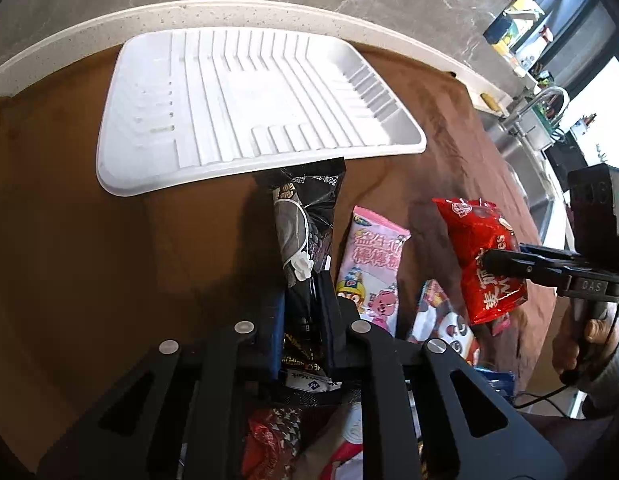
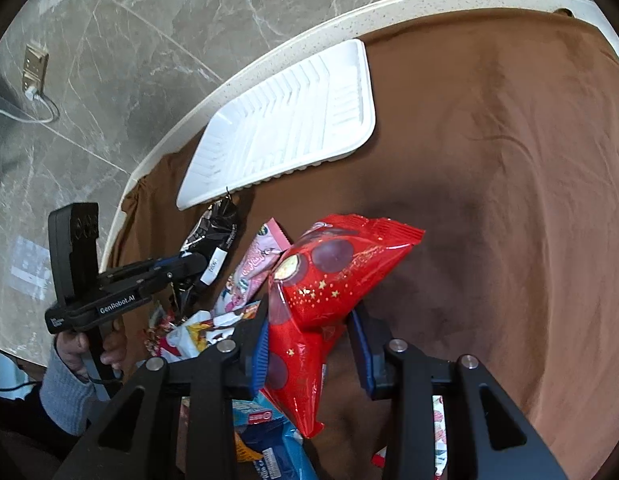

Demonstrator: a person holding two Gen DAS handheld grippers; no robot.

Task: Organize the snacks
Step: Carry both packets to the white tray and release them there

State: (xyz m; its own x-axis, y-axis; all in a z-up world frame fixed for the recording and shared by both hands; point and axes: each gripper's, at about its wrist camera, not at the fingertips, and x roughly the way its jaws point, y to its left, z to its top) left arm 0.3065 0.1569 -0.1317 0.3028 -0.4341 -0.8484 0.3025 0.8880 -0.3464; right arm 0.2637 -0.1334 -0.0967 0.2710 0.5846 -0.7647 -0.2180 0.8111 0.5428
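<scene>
My left gripper is shut on a black snack packet and holds it above the brown cloth, its top end near the front rim of the white ribbed tray. My right gripper is shut on a red snack bag and holds it lifted off the cloth. In the left wrist view the red bag hangs at the right in the right gripper. In the right wrist view the left gripper holds the black packet below the tray.
A pink packet and several other snacks lie on the brown cloth near me. More packets lie under the right gripper. The counter edge runs behind the tray. A sink and tap stand at the right.
</scene>
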